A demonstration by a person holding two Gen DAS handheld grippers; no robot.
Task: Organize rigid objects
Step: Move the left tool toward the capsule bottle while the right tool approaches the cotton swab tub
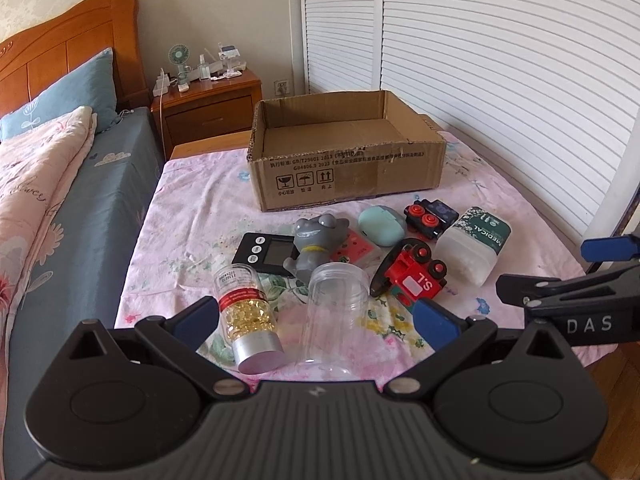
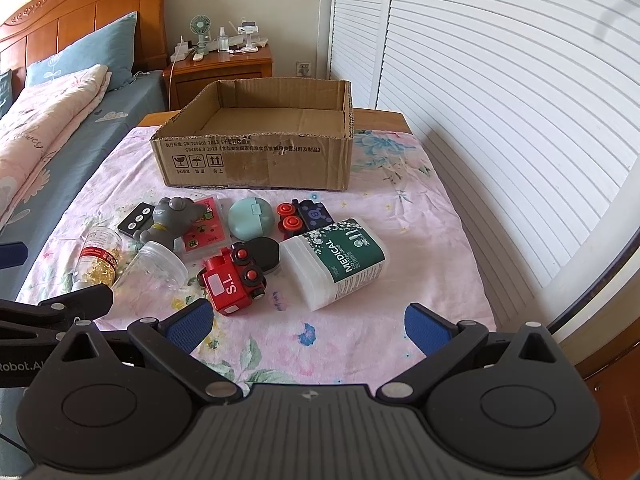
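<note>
Nearby, a floral sheet covers the table beside shuttered doors.

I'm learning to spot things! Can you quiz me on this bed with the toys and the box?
1. True or false: the box has toys inside.
2. Which lies nearest the right gripper? A) fan B) MEDICAL tub C) pillow
3. Fill in: the left gripper has its jaws ____, on either side of the capsule bottle and the clear jar.

Key: 1 false, it is empty. 2 B. 3 open.
</note>
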